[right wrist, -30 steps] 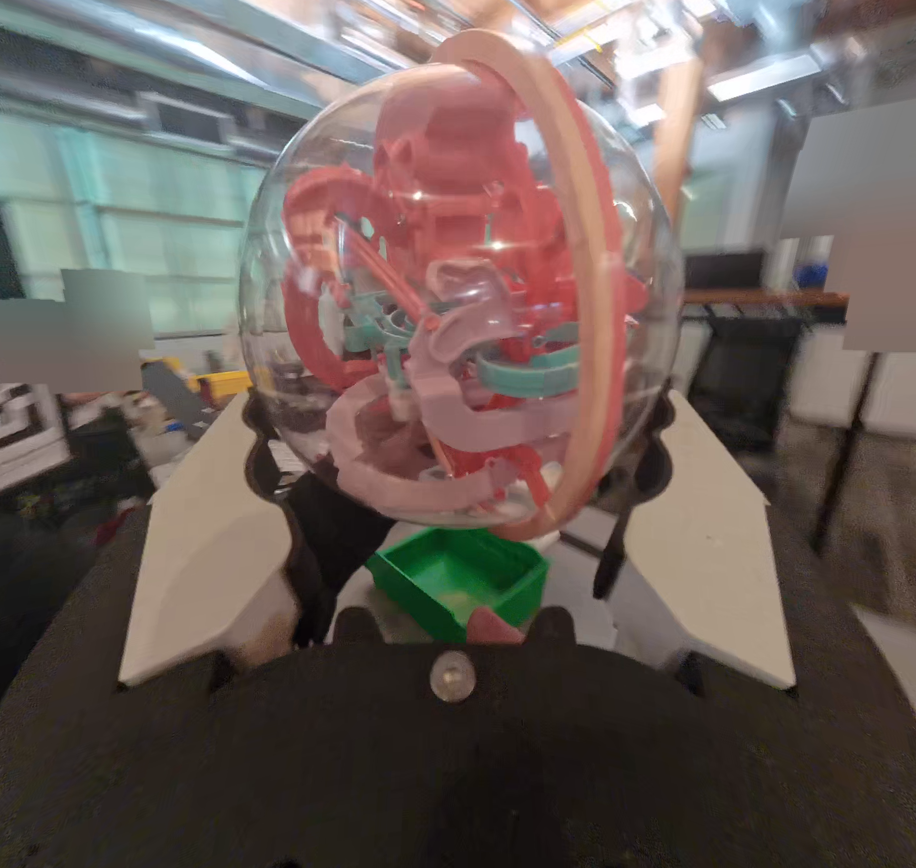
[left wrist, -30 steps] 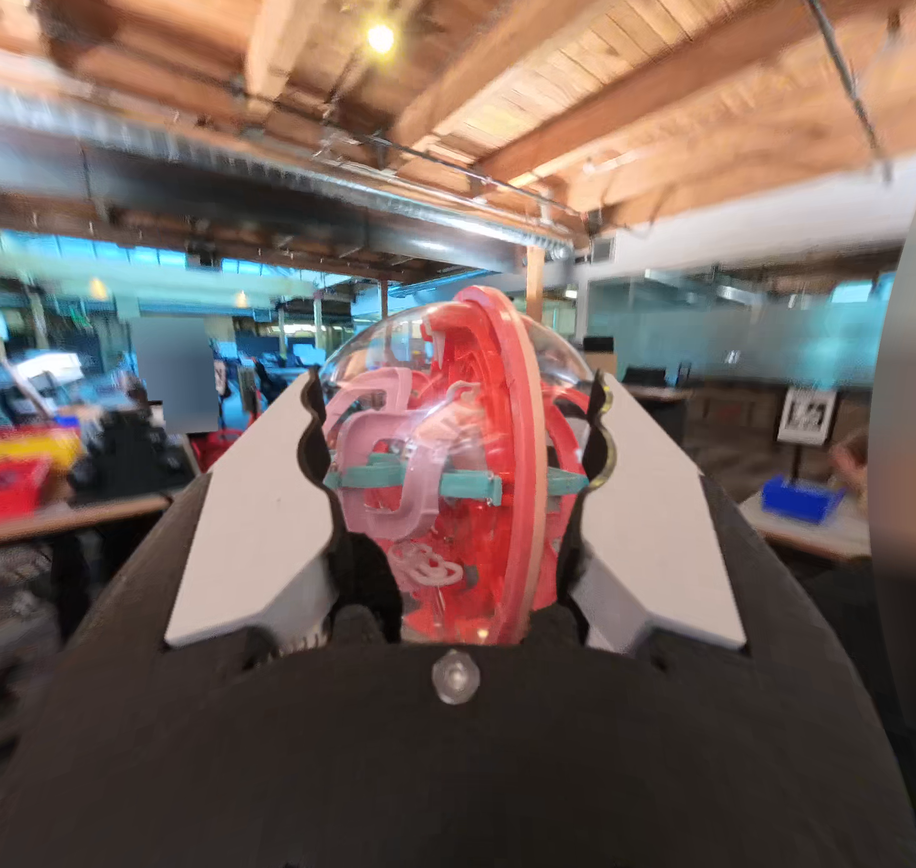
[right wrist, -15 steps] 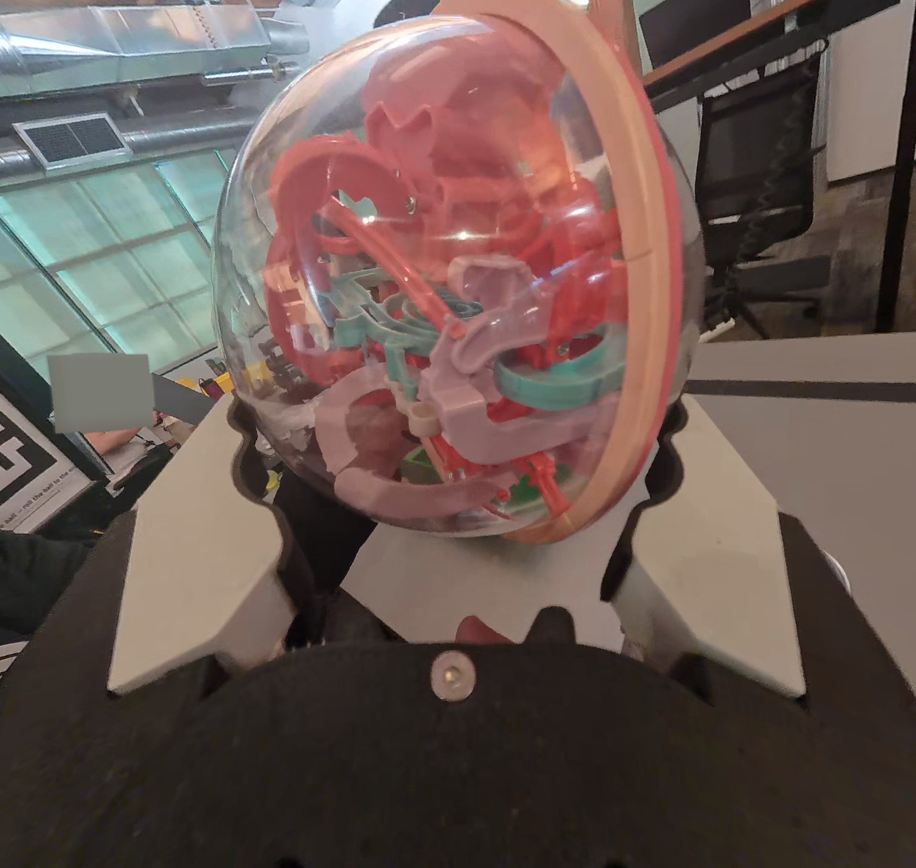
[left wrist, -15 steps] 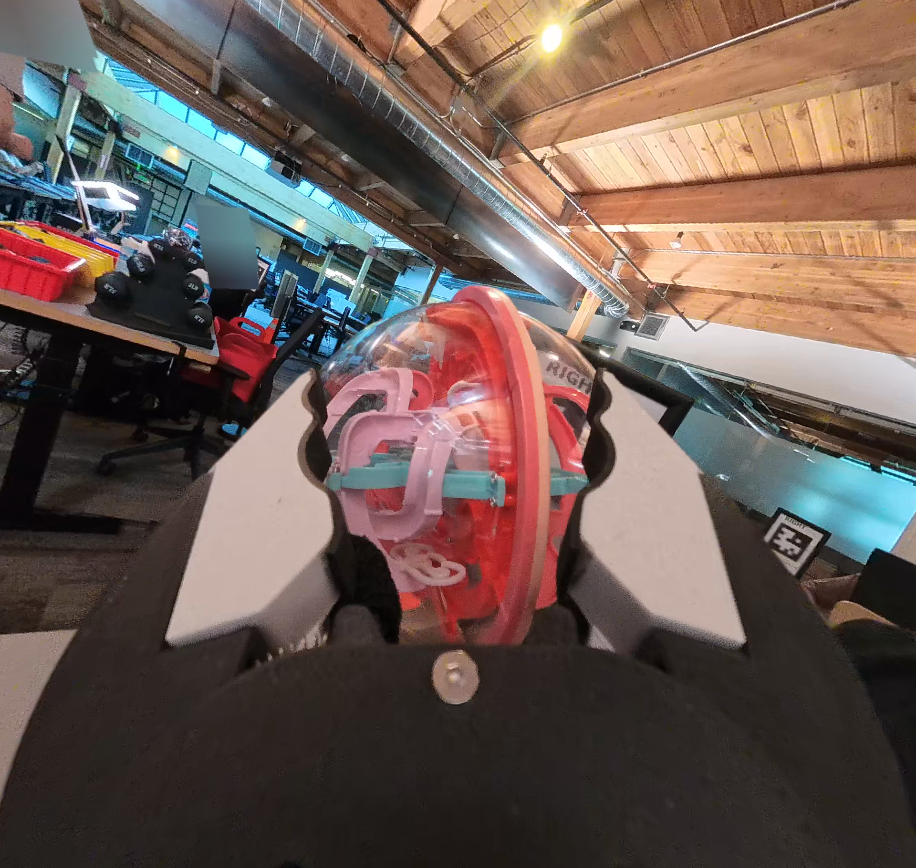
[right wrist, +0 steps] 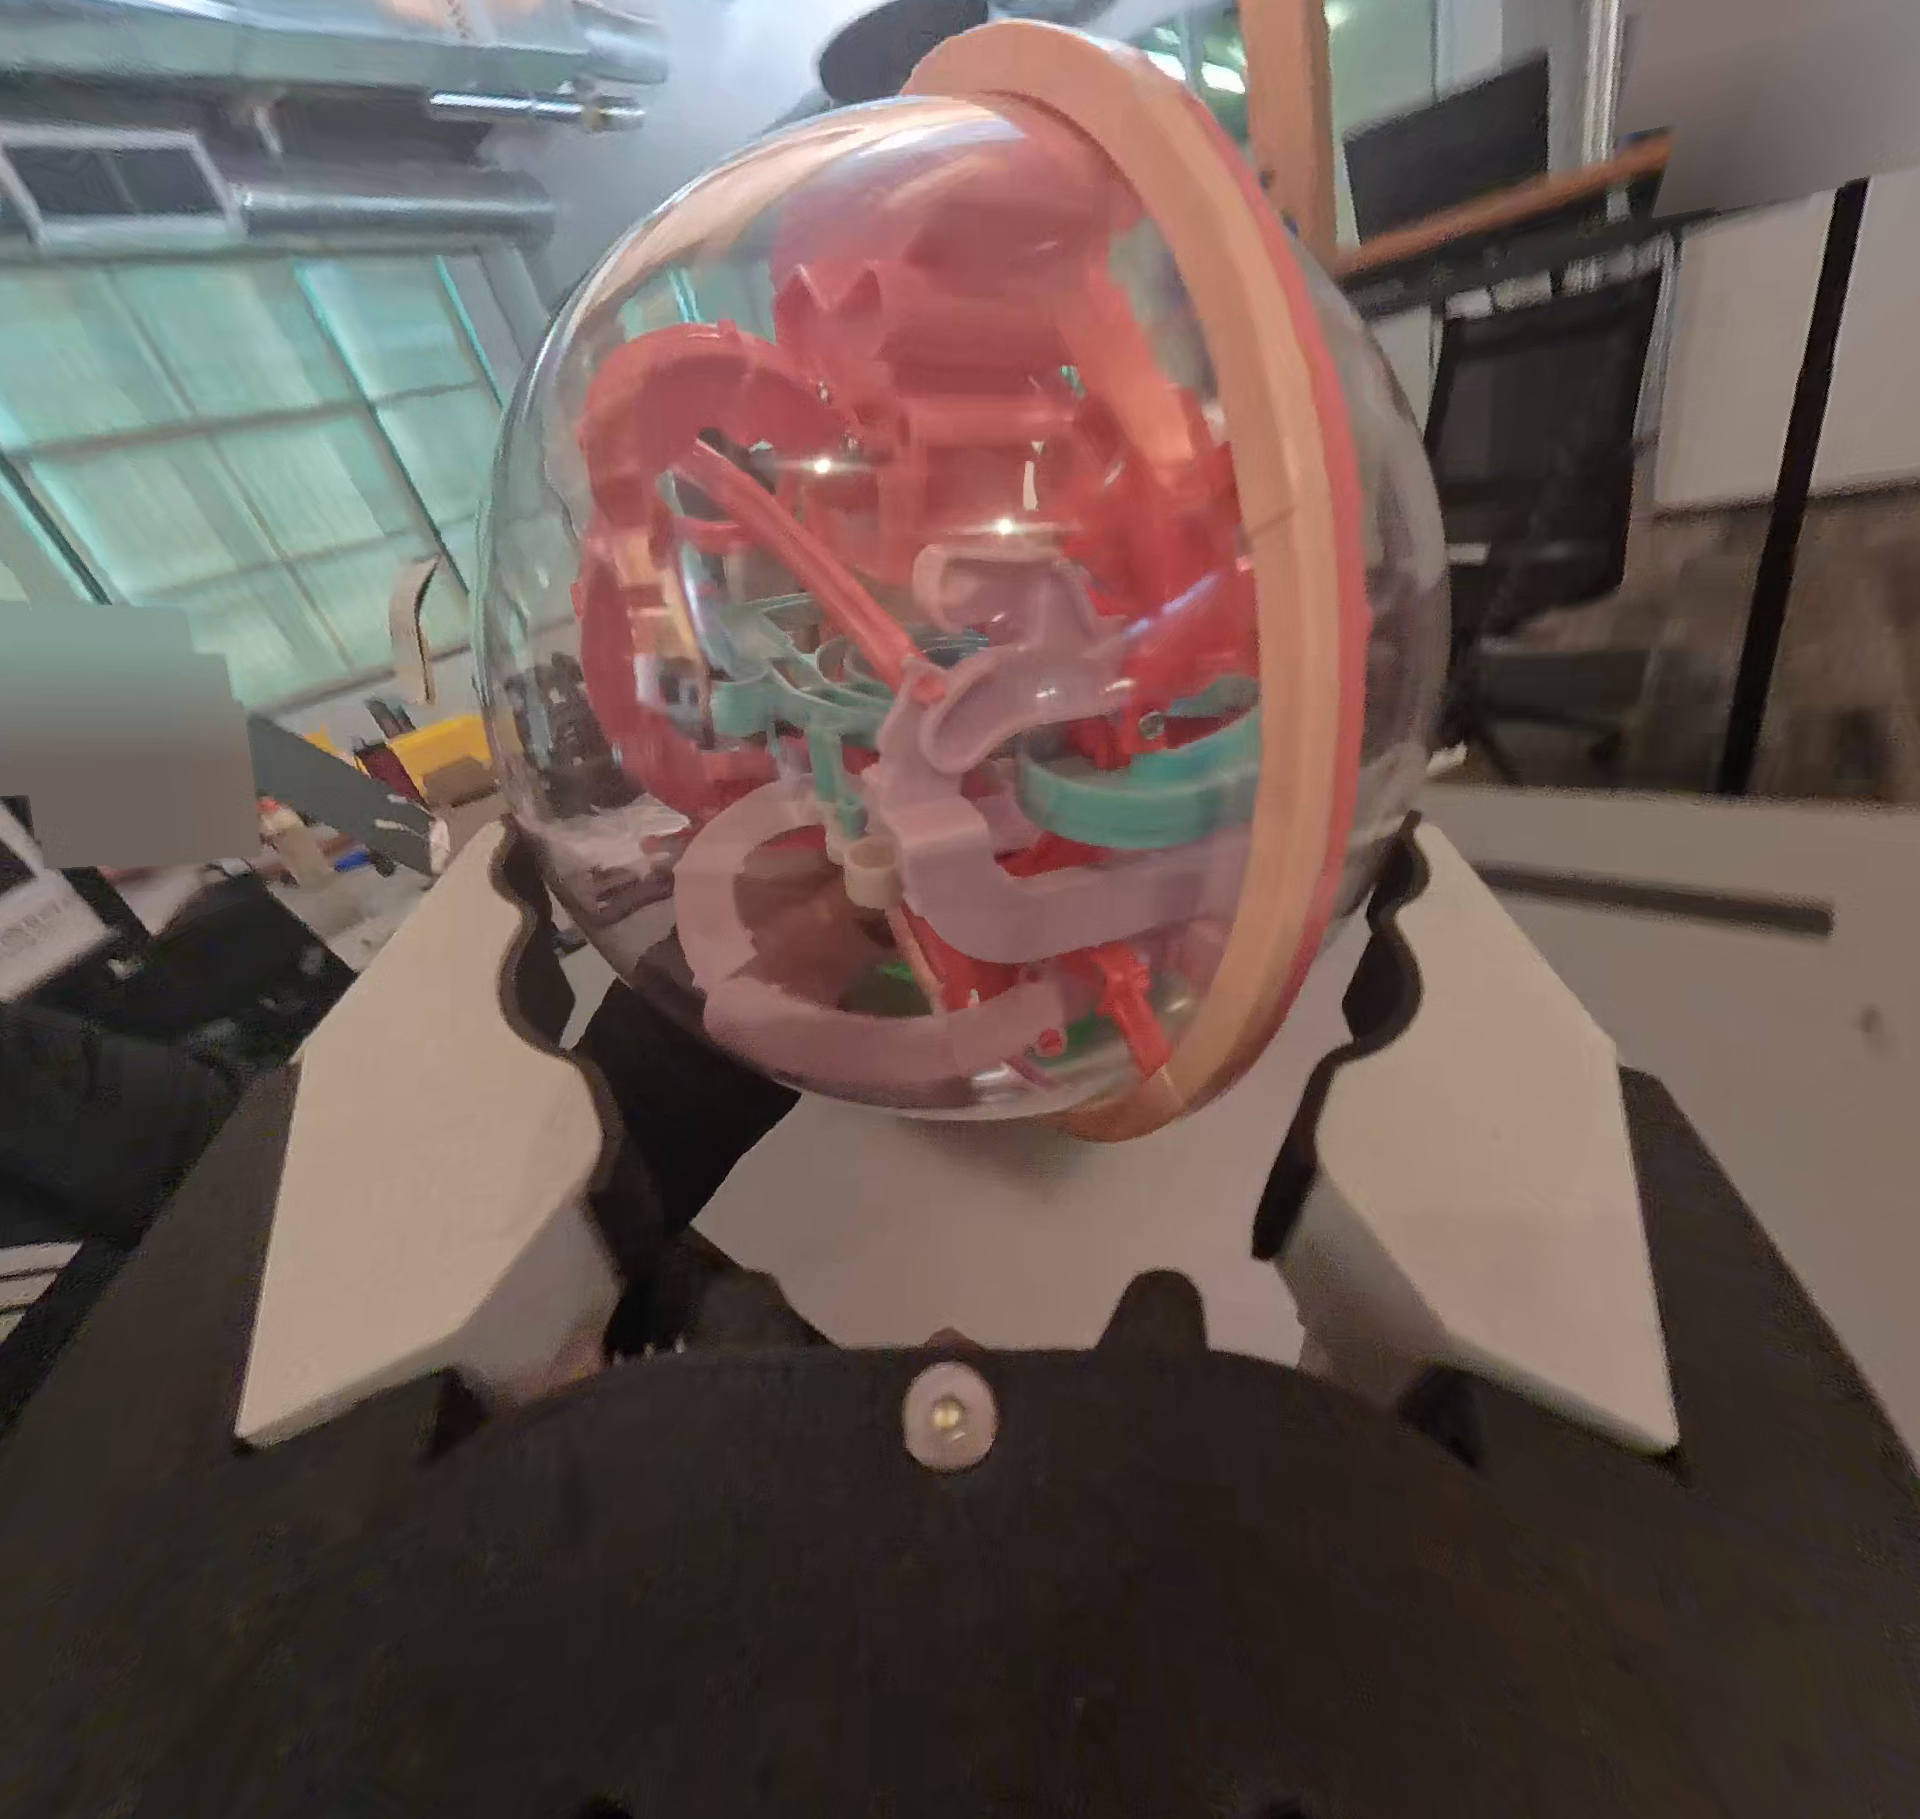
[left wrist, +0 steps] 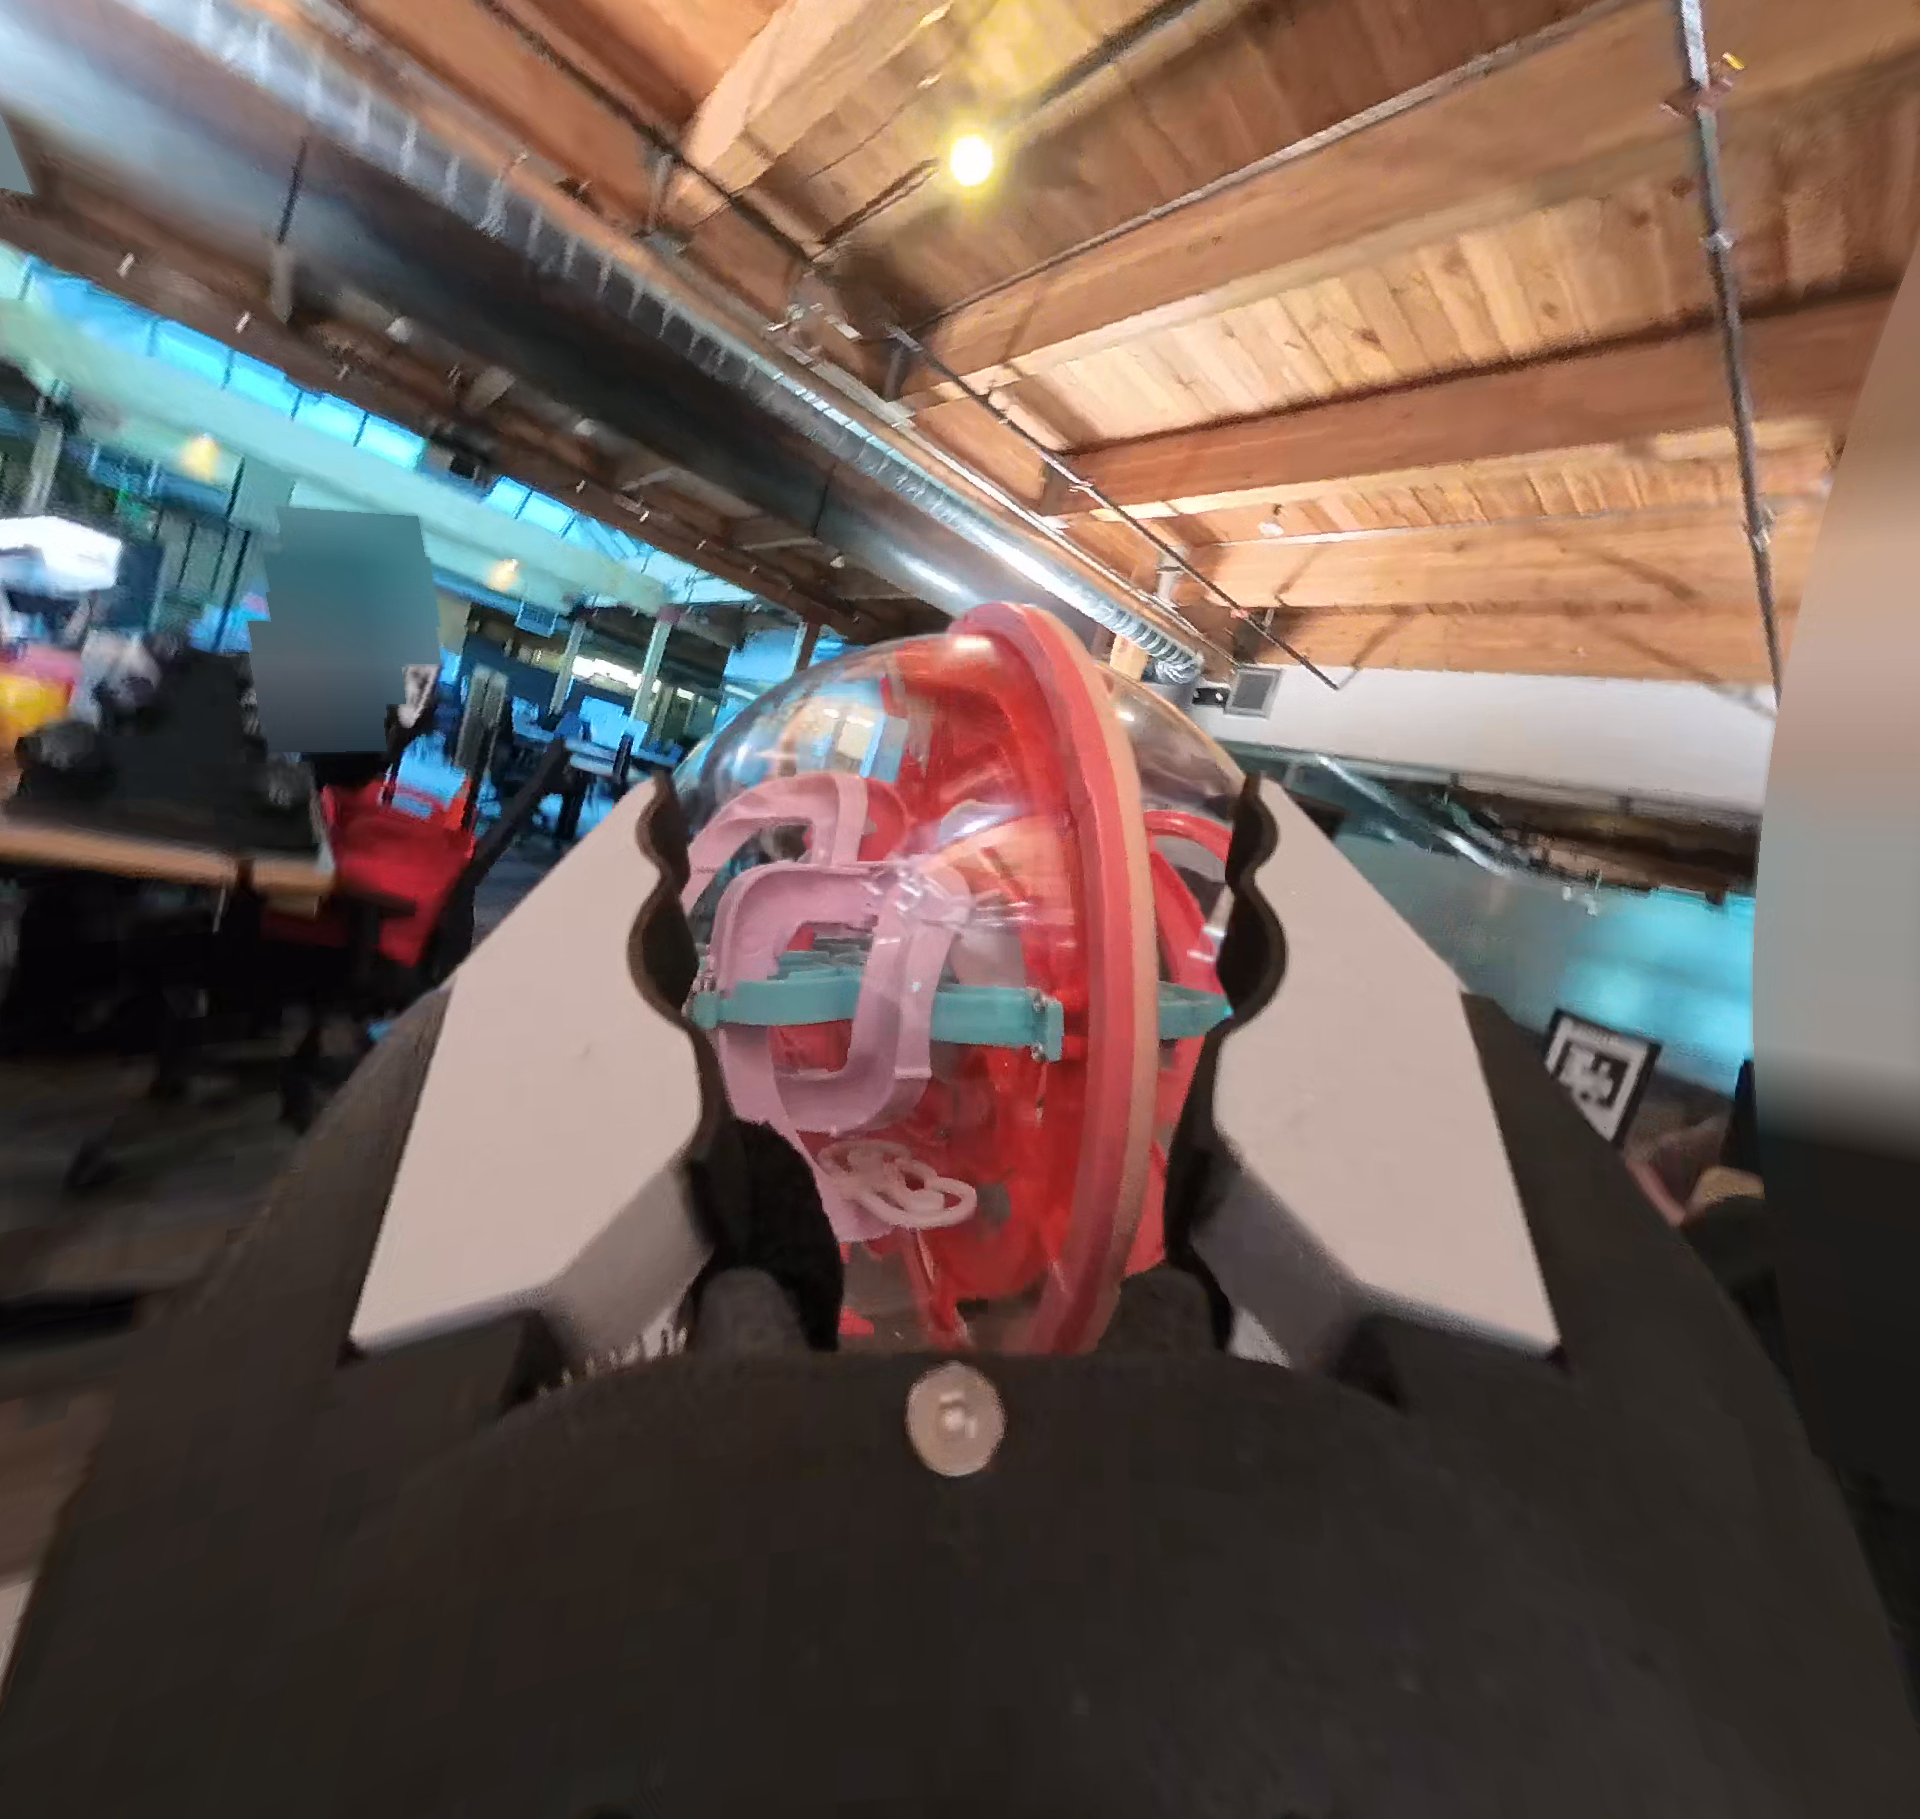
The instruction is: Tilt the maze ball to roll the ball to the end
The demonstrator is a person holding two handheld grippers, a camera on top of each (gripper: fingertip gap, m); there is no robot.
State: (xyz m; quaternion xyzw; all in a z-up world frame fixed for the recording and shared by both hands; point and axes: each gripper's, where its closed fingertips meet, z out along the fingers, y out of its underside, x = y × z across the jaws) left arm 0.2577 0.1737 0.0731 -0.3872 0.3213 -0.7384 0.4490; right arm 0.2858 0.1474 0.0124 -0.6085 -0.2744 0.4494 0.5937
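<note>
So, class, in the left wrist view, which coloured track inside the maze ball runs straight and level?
The teal track, a flat bar across the maze ball; the pink track loops and the red track curves in arcs.

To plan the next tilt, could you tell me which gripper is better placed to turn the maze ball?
Probably left: the left gripper holds the maze ball deep between its fingers; the right gripper touches it only at its fingertips.

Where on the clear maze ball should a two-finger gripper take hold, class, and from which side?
Grip the maze ball across its widest part, on opposite sides of the smooth shell, approaching side-on as the right gripper does. The round surface offers no handle, and the raised rim helps stop slipping.
</note>
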